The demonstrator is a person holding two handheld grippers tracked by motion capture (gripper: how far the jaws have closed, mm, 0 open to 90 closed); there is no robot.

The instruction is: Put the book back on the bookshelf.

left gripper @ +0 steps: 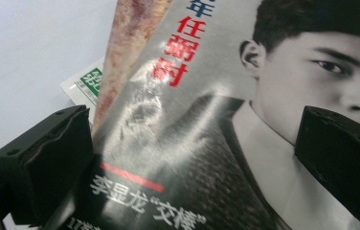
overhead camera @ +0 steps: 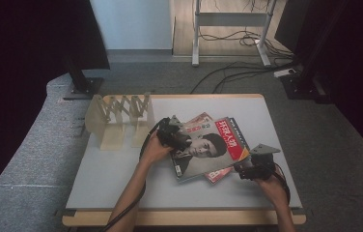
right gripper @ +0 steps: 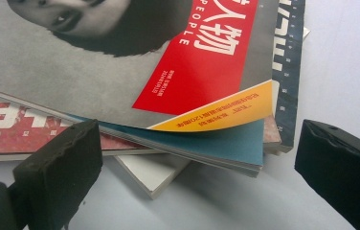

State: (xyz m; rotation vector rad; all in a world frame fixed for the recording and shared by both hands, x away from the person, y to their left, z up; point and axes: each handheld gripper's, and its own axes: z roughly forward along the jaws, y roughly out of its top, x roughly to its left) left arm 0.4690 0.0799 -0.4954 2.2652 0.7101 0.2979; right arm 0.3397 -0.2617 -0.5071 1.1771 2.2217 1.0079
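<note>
Wooden accordion rack (overhead camera: 121,118) stands at desk (overhead camera: 112,183) ten o'clock. Left gripper (overhead camera: 174,135), fingers wide, hovers over top magazine's (overhead camera: 208,147) nine o'clock edge. Magazine stack sits desk centre. Right gripper (overhead camera: 252,170), fingers wide, at stack's four o'clock corner, near curled cover.

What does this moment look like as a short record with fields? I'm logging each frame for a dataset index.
setting: grey table with a wooden edge
top magazine: grey cover with a portrait and a red band, lying on a fanned pile
pile underneath: red-patterned magazine and others
corner: yellow cover corner curls upward
left gripper: open, over the cover's left part
right gripper: open, at the pile's near right corner
rack: pale folding rack stands at the table's far left
</note>
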